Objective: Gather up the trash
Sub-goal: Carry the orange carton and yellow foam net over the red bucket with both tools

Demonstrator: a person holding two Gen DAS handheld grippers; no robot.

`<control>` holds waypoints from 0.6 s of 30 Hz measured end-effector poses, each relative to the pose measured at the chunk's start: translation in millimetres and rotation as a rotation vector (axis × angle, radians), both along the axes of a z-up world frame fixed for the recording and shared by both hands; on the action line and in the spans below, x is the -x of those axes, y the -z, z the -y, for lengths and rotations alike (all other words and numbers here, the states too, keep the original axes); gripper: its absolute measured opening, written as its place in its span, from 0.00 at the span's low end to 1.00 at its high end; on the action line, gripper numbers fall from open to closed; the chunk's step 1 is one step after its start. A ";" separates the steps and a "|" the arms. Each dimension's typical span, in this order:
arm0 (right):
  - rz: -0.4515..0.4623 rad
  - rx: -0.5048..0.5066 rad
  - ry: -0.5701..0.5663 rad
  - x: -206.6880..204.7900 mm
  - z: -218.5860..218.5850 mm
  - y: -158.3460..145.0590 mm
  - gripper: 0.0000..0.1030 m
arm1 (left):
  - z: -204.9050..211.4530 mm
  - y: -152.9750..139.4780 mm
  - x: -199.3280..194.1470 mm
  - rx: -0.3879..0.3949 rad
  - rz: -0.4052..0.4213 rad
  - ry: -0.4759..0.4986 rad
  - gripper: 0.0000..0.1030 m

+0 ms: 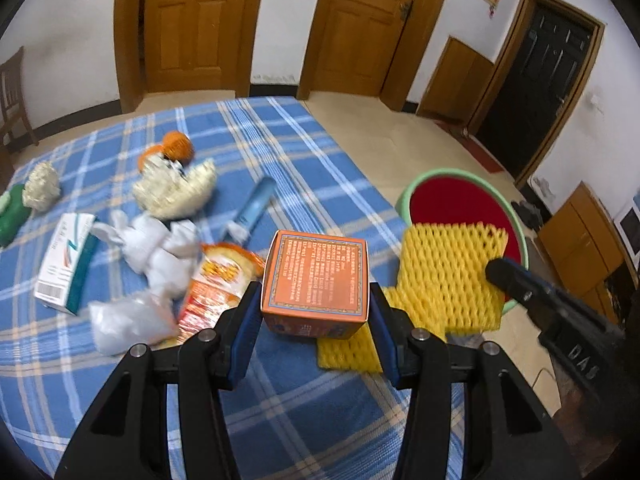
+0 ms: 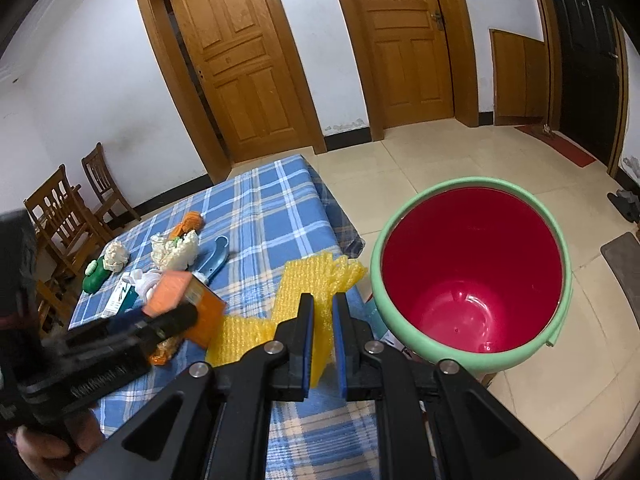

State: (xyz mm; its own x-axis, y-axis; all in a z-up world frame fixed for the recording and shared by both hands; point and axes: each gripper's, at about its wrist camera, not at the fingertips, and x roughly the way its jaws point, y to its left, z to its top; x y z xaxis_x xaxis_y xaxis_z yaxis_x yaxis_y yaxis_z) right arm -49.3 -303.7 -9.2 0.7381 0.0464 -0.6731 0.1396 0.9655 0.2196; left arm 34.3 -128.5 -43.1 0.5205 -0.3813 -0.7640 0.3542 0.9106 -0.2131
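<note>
My left gripper (image 1: 314, 304) is shut on an orange box (image 1: 316, 276) and holds it above the blue plaid table; it also shows in the right wrist view (image 2: 180, 298). My right gripper (image 2: 323, 312) is shut on a yellow foam net (image 2: 304, 280), lifted near the table's right edge; the net also shows in the left wrist view (image 1: 444, 272). A red bin with a green rim (image 2: 472, 272) stands on the floor just right of the table, empty inside. More trash lies on the table: crumpled white paper (image 1: 156, 248), a snack wrapper (image 1: 216, 280), a white-green carton (image 1: 66, 264).
Farther back on the table lie a blue tube (image 1: 256, 204), cream foam nets (image 1: 176, 188), an orange net (image 1: 176, 146) and a green object (image 1: 10, 216). Wooden chairs (image 2: 68, 216) stand left of the table. Wooden doors line the far wall.
</note>
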 end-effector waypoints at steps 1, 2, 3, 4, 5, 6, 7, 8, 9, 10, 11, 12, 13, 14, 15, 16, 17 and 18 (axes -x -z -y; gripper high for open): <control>0.001 -0.001 0.001 0.8 1.5 -0.4 0.11 | 1.5 2.9 0.4 -0.004 -0.006 0.004 0.50; 0.001 -0.001 0.003 0.8 3.0 0.1 0.11 | 3.7 5.9 1.3 -0.009 -0.011 0.010 0.50; 0.002 -0.003 0.006 0.5 4.3 0.0 0.11 | 5.6 7.2 1.7 -0.012 -0.007 0.012 0.50; 0.004 -0.003 0.009 1.0 5.4 -0.4 0.11 | 7.1 7.1 3.1 -0.020 0.004 0.013 0.50; 0.005 -0.004 0.012 1.6 6.6 -0.7 0.11 | 9.1 6.3 4.2 -0.033 0.015 0.016 0.50; 0.008 -0.004 0.017 2.1 8.5 -1.6 0.11 | 10.3 6.0 4.2 -0.042 0.020 0.018 0.50; 0.011 -0.005 0.020 2.5 9.9 -2.3 0.11 | 10.8 5.7 4.5 -0.045 0.022 0.018 0.50; 0.015 -0.004 0.025 3.1 11.0 -3.3 0.11 | 11.3 6.2 3.8 -0.047 0.024 0.018 0.50; 0.020 -0.004 0.031 3.8 13.2 -4.9 0.11 | 11.7 6.1 3.5 -0.050 0.026 0.019 0.50; 0.026 -0.005 0.039 5.1 15.7 -6.8 0.11 | 12.0 6.1 2.9 -0.054 0.027 0.019 0.50; 0.032 -0.007 0.046 6.5 18.2 -8.5 0.11 | 12.0 5.9 2.8 -0.055 0.027 0.018 0.50; 0.040 -0.006 0.055 7.8 21.9 -10.7 0.11 | 11.8 5.5 2.6 -0.054 0.026 0.017 0.50; 0.045 -0.004 0.064 8.6 25.0 -12.4 0.11 | 11.7 4.8 2.2 -0.054 0.026 0.018 0.50; 0.049 -0.003 0.071 9.0 27.5 -13.6 0.11 | 11.4 4.0 1.3 -0.051 0.027 0.018 0.50; 0.053 -0.002 0.081 9.8 31.0 -14.6 0.11 | 11.0 1.4 1.0 -0.043 0.033 0.020 0.50; 0.055 -0.002 0.091 10.5 34.9 -15.5 0.11 | 11.2 -1.5 0.9 -0.038 0.043 0.022 0.50; 0.057 -0.002 0.099 10.3 38.2 -16.1 0.11 | 11.9 -5.9 0.8 -0.037 0.060 0.026 0.50; 0.058 -0.002 0.109 10.5 41.9 -16.5 0.11 | 13.3 -10.0 0.5 -0.039 0.076 0.031 0.50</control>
State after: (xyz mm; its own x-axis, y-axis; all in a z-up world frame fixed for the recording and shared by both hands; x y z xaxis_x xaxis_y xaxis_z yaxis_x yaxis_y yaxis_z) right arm -59.9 -345.6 7.3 0.7767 -0.0345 -0.6289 0.2303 0.9449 0.2325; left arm 33.8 -141.8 -33.2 0.5657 -0.3689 -0.7375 0.3961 0.9060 -0.1493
